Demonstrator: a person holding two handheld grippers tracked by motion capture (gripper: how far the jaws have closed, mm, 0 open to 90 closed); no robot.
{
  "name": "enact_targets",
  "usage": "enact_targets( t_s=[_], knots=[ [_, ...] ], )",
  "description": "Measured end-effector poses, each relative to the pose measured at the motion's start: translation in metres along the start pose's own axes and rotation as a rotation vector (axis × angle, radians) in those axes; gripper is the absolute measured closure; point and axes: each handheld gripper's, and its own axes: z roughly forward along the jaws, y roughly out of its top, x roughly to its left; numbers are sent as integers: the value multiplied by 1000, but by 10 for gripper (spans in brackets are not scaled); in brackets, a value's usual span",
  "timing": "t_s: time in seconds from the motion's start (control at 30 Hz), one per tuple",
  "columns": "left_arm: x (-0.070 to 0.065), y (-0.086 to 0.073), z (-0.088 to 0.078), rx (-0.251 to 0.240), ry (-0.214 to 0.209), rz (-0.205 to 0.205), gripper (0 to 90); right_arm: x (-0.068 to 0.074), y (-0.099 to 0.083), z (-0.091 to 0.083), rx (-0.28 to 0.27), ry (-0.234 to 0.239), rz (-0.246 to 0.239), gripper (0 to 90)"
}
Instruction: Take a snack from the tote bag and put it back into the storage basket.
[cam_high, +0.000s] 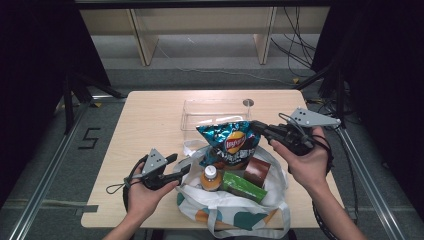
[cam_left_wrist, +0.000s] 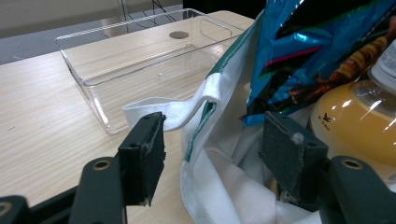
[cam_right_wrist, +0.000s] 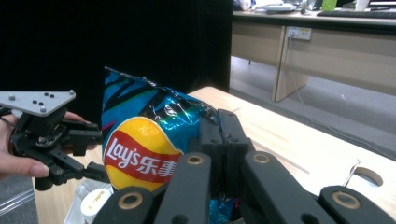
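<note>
A blue Lay's chip bag (cam_high: 227, 142) stands out of the top of a white tote bag (cam_high: 235, 210) at the table's near edge. My right gripper (cam_high: 255, 126) is shut on the chip bag's upper right corner; in the right gripper view the closed jaws (cam_right_wrist: 219, 130) pinch the edge of the chip bag (cam_right_wrist: 144, 135). My left gripper (cam_high: 181, 164) is open at the tote's left rim. In the left gripper view the white cloth rim (cam_left_wrist: 224, 186) and the handle strap (cam_left_wrist: 173, 109) lie between the two pads (cam_left_wrist: 144, 154) without being pressed.
Inside the tote lie an orange-drink bottle (cam_high: 211, 177), a green box (cam_high: 243, 186) and a brown packet (cam_high: 257, 171). A clear plastic tray (cam_high: 215, 101) sits behind the tote. A round metal grommet (cam_high: 248, 102) is set in the table beside it.
</note>
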Motion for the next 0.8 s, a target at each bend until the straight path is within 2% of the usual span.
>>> enact_targets(
  t_s=[0.03,0.13,0.17,0.23,0.27,0.3,0.4,0.5,0.57,0.63,0.67,0.7,0.73,0.8],
  knots=[
    [0,0,0,2,4,3,391,2,1,0,-8,-5,14,900],
    [0,0,0,-5,-5,13,391,0,5,-1,-25,-15,-28,900],
    [0,0,1,-5,-4,13,390,2,5,-1,-29,-9,-3,900],
    [0,0,0,-5,-3,12,390,1,7,-2,-31,-12,-21,900],
    [0,0,0,-1,5,6,391,2,8,-2,-35,-11,-8,900],
    [0,0,-1,-1,7,6,390,0,8,-1,-52,-18,-26,900],
    [0,0,-1,-6,9,8,389,0,9,0,-59,6,6,900],
    [0,1,-2,-6,11,15,389,-1,10,0,-64,-4,22,900],
    [0,1,-2,-6,12,15,388,-2,11,2,-78,-16,-11,900],
    [-1,1,-1,-14,7,15,387,0,12,1,-65,-22,7,900],
    [-1,1,-1,-15,8,15,386,0,12,2,-75,-29,-9,900],
    [-1,1,-1,-16,9,16,385,-1,12,2,-77,-25,-31,900],
    [0,1,-1,-18,9,16,385,1,12,2,-65,-25,-18,900],
    [0,1,-2,-16,13,17,384,2,13,2,-69,-11,-35,900]
  ],
)
